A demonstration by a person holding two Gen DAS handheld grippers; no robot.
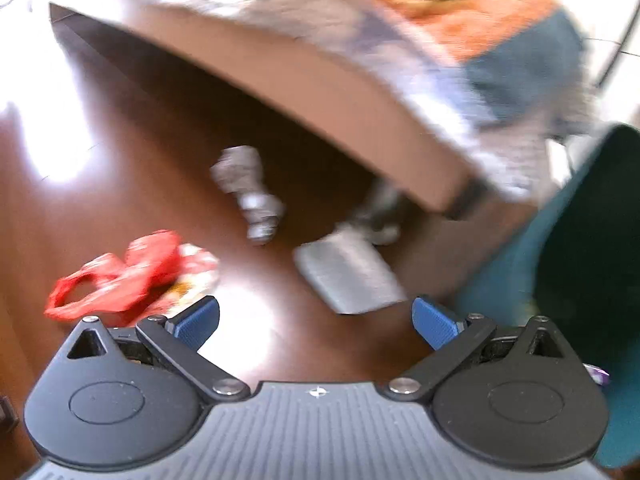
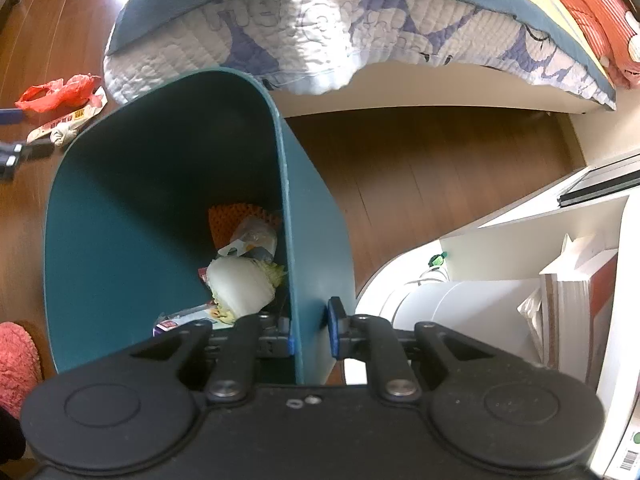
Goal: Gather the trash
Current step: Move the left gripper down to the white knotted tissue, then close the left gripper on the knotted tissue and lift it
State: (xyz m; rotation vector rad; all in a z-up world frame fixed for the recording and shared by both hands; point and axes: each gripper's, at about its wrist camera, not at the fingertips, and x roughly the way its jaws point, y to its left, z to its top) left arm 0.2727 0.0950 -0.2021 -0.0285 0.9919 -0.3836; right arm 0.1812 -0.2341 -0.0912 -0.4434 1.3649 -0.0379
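Note:
My left gripper hangs open over the brown wooden floor, its blue pads wide apart with nothing between them. The left wrist view is blurred. A red plastic bag lies just beyond its left pad, on top of a printed wrapper. Farther out are a crumpled grey-white scrap and a flat pale packet. My right gripper is shut on the side wall of the teal bin. Inside the bin lie a pale cabbage piece, an orange net and wrappers. The red bag shows on the floor left of the bin.
A bed with a quilted cover overhangs the floor behind the bin. White furniture holding books stands close on the right. A pink fuzzy slipper sits at the bin's near left. The bin's teal wall stands right of the left gripper.

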